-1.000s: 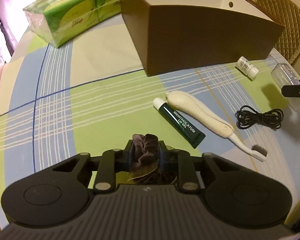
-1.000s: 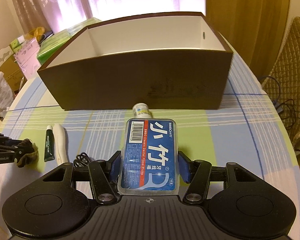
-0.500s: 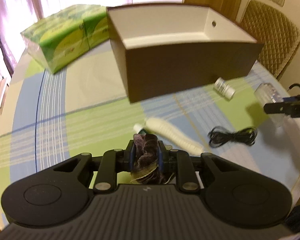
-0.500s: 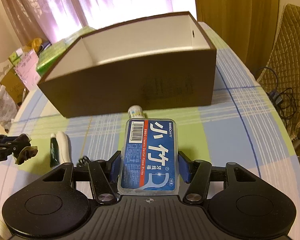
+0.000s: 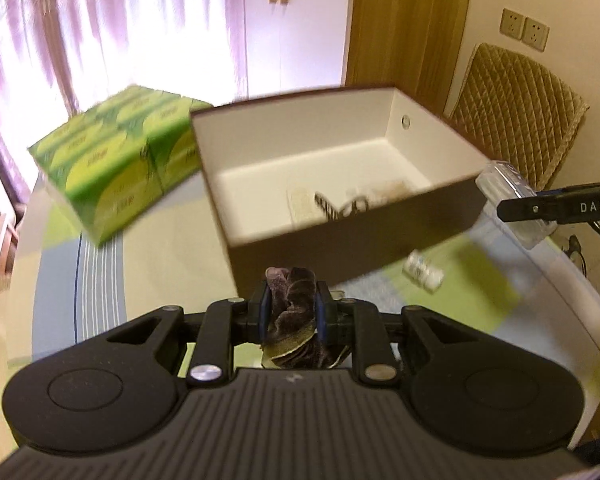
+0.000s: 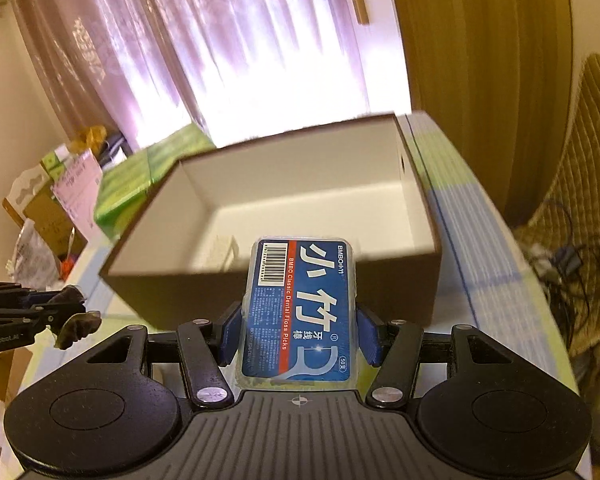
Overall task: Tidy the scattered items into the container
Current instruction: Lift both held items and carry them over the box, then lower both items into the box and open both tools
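Observation:
The brown box with a white inside (image 5: 340, 240) stands on the checked tablecloth; it also shows in the right wrist view (image 6: 284, 288). Small items lie blurred on its floor (image 5: 332, 204). My left gripper (image 5: 291, 300) is shut on a dark brown scrunchie (image 5: 294, 292), held above the table just before the box's near wall. My right gripper (image 6: 300, 320) is shut on a blue dental floss pick box (image 6: 300, 308), raised before the box's near wall; it shows in the left wrist view (image 5: 512, 200) at the box's right corner. A small white bottle (image 5: 422, 270) lies on the table.
A green pack of tissues (image 5: 116, 156) lies left of the box. A quilted chair (image 5: 512, 108) stands behind the table at the right. Cardboard boxes and bags (image 6: 48, 208) sit beyond the table's left edge. Cables (image 6: 568, 256) lie on the floor at the right.
Both grippers have risen and tilted up with their loads and come closer to the box, so its inside now shows. The tube, toothbrush and cable on the table have dropped out of view.

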Tool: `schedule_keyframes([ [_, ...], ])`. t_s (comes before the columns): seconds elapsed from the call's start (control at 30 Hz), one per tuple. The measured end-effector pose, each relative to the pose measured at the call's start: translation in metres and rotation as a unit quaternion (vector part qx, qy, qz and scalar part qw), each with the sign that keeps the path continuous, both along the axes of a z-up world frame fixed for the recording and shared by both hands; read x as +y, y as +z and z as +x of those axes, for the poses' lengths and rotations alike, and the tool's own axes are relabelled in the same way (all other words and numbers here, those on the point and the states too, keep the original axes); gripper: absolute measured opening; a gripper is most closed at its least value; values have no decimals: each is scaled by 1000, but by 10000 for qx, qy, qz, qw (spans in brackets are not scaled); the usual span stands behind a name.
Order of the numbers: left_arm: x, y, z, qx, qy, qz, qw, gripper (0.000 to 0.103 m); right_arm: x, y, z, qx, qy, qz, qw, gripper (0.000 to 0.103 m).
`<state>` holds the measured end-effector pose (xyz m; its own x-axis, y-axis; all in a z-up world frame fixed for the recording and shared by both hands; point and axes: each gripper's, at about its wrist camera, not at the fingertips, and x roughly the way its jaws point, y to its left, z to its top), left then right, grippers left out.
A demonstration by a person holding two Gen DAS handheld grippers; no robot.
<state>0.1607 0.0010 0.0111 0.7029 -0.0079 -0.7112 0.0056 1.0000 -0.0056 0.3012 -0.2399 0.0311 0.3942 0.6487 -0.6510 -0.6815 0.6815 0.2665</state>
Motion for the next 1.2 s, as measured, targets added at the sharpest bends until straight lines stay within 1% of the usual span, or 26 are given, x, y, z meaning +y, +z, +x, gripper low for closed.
schedule_keyframes([
  [0.13, 1, 10, 29, -126, -62, 81, 9999, 18, 14, 8, 21, -145, -4, 55, 9999, 60],
  [0.27, 5, 14, 60, -162, -77, 138, 9997, 18, 32, 8, 39, -169, -13, 112, 9998, 60],
  [0.47, 6, 15, 102, -163, -144, 245, 9995, 18, 58, 4, 63, -174, 31, 110, 9998, 60],
  [0.63, 5, 10, 128, -122, -204, 335, 9992, 18, 71, -1, 83, -145, 58, 48, 9999, 60],
  [0.9, 8, -8, 166, 62, -207, 438, 9988, 18, 94, -19, 107, 42, 177, -132, 9997, 60],
  [1.03, 16, -23, 189, 289, -114, 465, 9984, 18, 107, -28, 119, 179, 216, -283, 9992, 60],
  [1.2, 22, -45, 219, 617, -33, 629, 9961, 18, 116, -37, 133, 324, 165, -478, 9982, 60],
])
